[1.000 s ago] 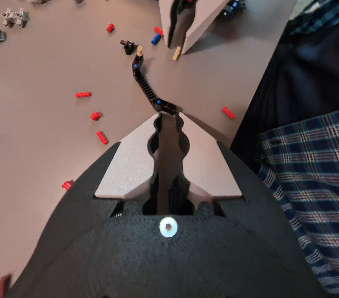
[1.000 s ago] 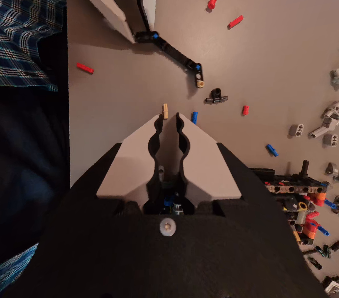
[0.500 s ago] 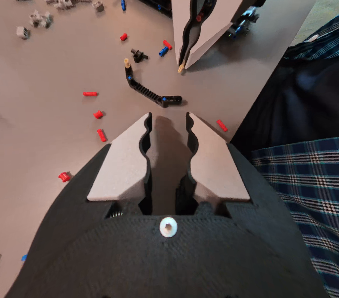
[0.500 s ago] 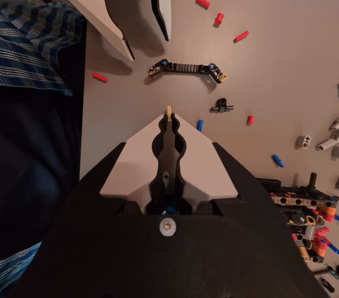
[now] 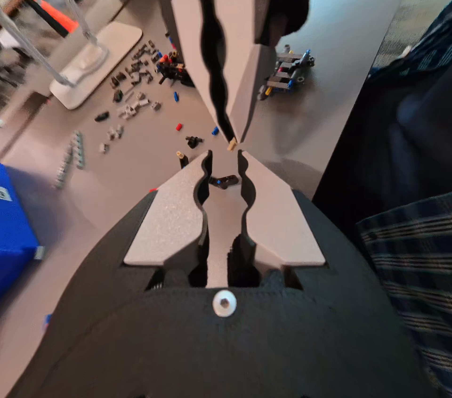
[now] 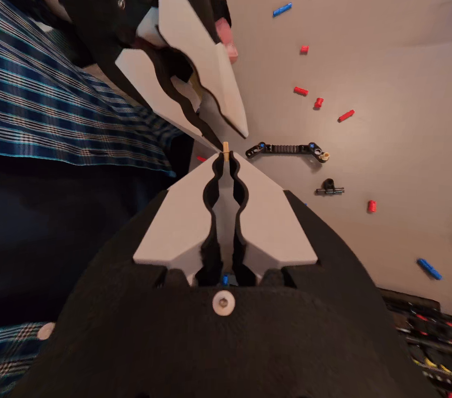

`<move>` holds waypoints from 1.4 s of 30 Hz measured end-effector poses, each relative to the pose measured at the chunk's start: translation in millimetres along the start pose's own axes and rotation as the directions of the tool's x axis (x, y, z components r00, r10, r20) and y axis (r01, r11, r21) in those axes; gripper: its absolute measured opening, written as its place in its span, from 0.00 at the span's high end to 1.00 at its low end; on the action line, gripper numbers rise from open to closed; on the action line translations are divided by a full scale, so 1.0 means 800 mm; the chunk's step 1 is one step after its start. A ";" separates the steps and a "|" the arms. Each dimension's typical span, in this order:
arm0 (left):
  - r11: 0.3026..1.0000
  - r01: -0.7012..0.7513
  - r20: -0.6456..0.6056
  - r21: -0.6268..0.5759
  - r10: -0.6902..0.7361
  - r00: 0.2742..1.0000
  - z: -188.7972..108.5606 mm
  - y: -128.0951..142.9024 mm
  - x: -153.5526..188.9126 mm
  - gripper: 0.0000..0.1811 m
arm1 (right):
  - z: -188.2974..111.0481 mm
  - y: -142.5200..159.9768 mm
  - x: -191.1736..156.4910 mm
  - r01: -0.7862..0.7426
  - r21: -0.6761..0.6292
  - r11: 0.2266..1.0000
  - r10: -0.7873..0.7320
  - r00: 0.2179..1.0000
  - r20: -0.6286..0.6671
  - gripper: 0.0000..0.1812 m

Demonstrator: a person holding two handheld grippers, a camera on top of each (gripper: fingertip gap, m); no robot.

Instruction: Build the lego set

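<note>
Grey tabletop (image 6: 367, 73) strewn with loose red and blue plastic pins: the right gripper (image 6: 226, 156) pinches a small tan peg (image 6: 226, 150) at its tips, facing the left gripper (image 5: 224, 153), jaws apart. Right of the tips lies the black toothed beam (image 6: 286, 149). So shallow a pinch could let the peg twist free.

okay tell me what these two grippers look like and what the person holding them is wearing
Both match: the left gripper and right gripper have pale grey wedge fingers with wavy black inner pads, on a textured black body with one silver screw. The person wears a blue plaid sleeve.
</note>
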State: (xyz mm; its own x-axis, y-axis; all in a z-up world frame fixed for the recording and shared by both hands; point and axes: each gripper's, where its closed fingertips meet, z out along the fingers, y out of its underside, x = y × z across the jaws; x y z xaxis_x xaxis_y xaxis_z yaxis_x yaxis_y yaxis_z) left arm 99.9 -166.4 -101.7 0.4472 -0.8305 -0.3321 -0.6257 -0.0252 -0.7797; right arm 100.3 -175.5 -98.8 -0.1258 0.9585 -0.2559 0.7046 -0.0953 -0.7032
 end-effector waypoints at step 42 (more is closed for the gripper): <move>0.970 0.164 -0.195 -0.181 -0.199 0.960 0.033 0.069 0.008 0.85 | 0.023 0.022 0.029 0.305 -0.290 0.907 -0.363 0.915 -0.175 0.99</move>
State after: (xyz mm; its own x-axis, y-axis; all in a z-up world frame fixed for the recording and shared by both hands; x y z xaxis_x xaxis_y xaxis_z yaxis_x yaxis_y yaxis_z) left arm 85.6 -158.4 -160.9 0.4296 -0.9010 -0.0604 -0.6487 -0.2614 -0.7148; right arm 97.4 -159.7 -129.3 -0.2491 0.9587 0.1372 0.8032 0.2837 -0.5238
